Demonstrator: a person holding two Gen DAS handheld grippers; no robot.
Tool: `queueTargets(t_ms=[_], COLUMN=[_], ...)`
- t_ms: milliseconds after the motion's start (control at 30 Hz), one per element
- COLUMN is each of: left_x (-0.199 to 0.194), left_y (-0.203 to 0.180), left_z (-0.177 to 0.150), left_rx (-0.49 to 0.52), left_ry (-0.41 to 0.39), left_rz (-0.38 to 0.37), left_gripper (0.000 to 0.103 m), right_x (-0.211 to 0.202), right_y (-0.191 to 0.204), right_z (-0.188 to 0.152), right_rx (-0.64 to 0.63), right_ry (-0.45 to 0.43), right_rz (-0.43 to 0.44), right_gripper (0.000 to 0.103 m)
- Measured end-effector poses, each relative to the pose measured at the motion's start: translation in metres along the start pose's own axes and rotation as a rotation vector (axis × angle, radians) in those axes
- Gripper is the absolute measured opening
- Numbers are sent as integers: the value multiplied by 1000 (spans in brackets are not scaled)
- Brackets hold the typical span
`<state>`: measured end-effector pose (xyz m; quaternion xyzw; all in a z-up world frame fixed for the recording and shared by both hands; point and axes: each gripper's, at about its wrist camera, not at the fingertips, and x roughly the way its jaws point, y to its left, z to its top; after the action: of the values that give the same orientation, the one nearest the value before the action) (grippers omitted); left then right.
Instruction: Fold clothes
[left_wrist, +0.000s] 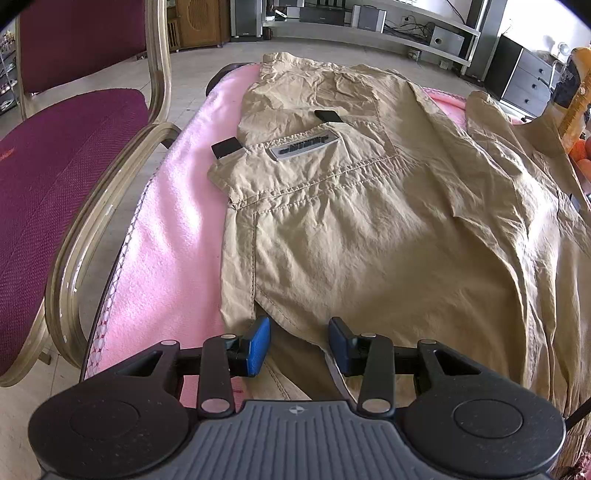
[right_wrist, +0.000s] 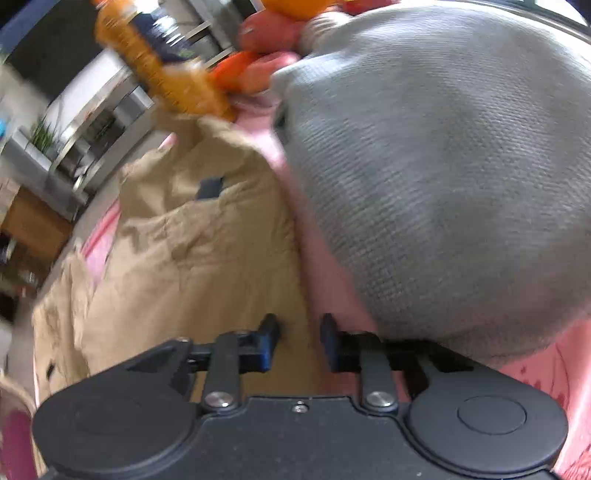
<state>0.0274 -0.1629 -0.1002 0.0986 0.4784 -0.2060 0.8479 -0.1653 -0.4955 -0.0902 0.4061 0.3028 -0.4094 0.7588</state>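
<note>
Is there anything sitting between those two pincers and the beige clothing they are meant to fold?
Nothing visible does. The left gripper has the near edge of the khaki garment right at its blue fingertips. The right gripper is over the same cloth's edge on the pink blanket. A grey knitted garment lies beside it, not between.

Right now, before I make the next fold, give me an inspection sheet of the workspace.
Surface: pink blanket covers it.
Job's things: tan cargo garment spread flat, wrinkled; grey knit garment heaped beside it.
Clutter: orange items at the far edge, blurred.
Grippers: left hand-held gripper open at the tan hem; right hand-held gripper over the tan edge, narrow gap, grip unclear.
Cables: wires by the far shelving only.
Surroundings: maroon chair, media shelving.
</note>
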Motion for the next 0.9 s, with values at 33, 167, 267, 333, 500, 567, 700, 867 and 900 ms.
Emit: queueTargets(t_ms=[33,167,267,333,500,567,700,867,900], left_x=[0,0,0,0,-28,-46,-60,-49,-50], left_y=[-1,-6,-9,-7,15,27,50,53,51], left_z=[0,0,-1,-1,-3,-8,-29,-41,-42], left_rx=[2,34,61,61,-42,-109,-245,-325,-334], left_ry=[-1,4,3,3,-25,-40,9,80,74], left_rz=[1,36,64,65,13,-25,-156,-245,-267], left_gripper=[40,43,43,43,40,42,46,46,47], right_x=[0,-6,-12,-9,-26,-46,-74,-76,-76], right_y=[4,29,43,46,32,20,-12,-36,-38], right_z=[-1,-8,-15,-18,-4,2,3,-12,-14], right_rx=[-34,-272,-458,-525,-414,-342,-215,-98,-82], right_ry=[2,-54,-118,-115,-55,-22,94,236,254], right_rz=[3,-99,-236,-306,-185,-84,141,285,297], right_gripper=[16,3,2,3,17,47,52,52,53])
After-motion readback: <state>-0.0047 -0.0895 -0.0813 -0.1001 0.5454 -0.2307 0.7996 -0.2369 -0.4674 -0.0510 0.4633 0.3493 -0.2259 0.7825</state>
